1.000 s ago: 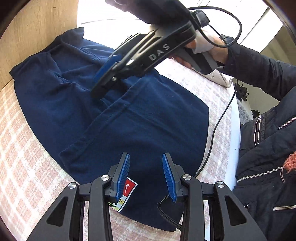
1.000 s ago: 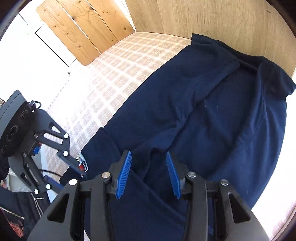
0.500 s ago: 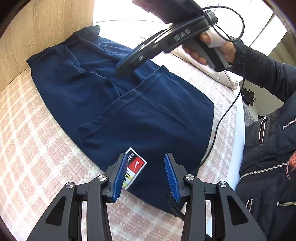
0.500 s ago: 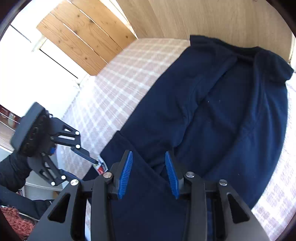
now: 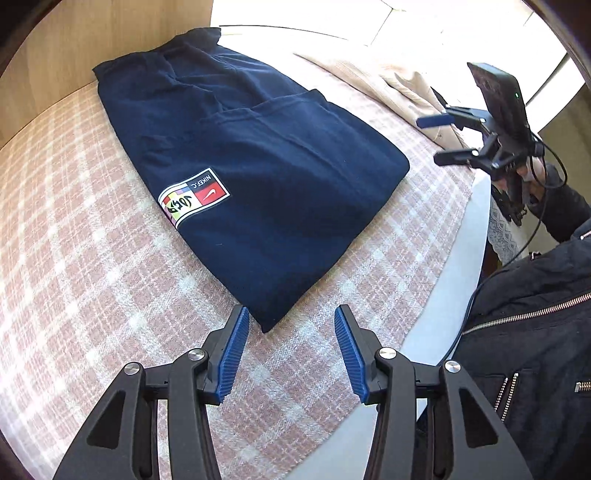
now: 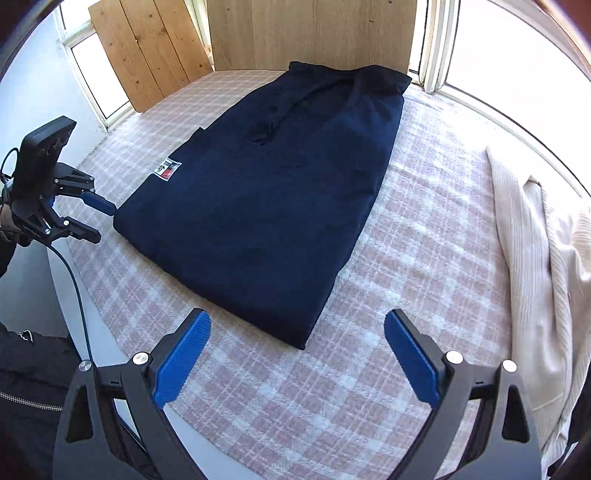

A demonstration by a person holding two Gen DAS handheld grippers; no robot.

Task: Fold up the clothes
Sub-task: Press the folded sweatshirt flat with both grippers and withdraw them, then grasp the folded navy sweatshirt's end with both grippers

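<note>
The navy garment (image 6: pixel 266 206) lies folded and flat on the pink checked cloth (image 6: pixel 424 258), its far end near the wooden board (image 6: pixel 310 33), with a cream knit garment (image 6: pixel 535 258) well apart at the side. The left gripper (image 5: pixel 291 350) is empty and its jaws are opening, near the garment's closest corner. The right gripper (image 6: pixel 297 354) is also opening, already wide, with nothing between the jaws.

Domestic room, probably a bedroom. Indicators: a bed covered by a pink-and-white checked blanket (image 6: pixel 424 236), a wooden headboard (image 6: pixel 310 33), bright windows (image 6: pixel 517 55) on both sides, and clothing laid out, including a cream ribbed garment (image 6: pixel 535 258).
</note>
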